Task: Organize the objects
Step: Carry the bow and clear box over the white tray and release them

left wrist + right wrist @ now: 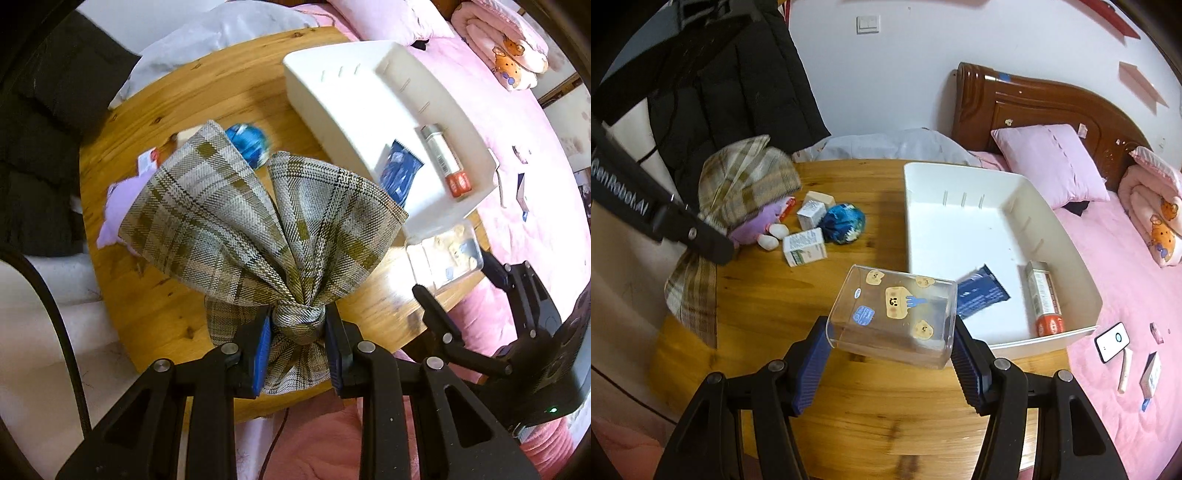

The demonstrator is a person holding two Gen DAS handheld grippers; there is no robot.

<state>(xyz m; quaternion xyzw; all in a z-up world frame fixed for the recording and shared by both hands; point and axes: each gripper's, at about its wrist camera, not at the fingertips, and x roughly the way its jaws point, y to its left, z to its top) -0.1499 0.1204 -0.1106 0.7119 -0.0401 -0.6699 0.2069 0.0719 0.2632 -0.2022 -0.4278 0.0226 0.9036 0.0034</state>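
My left gripper point(298, 328) is shut on the knot of a plaid cloth bow point(258, 218), held above the round wooden table point(184, 96); the same plaid bow point(746, 181) shows at the left of the right wrist view. My right gripper point(890, 354) is shut on a clear plastic box point(892, 314) with bear stickers, lifted just in front of a white bin point(964, 221). The white bin point(369, 110) holds a dark blue packet point(980, 293) and a red-capped tube box point(1043, 299). The clear box point(448, 254) and right gripper also appear at the lower right of the left wrist view.
Left on the table lie a purple plush point(759, 221), small white cartons point(804, 246) and a blue ball point(844, 221). A black coat point(738, 74) hangs behind. A pink bed point(1126, 280) with a pillow, a phone point(1112, 341) and small items lies to the right.
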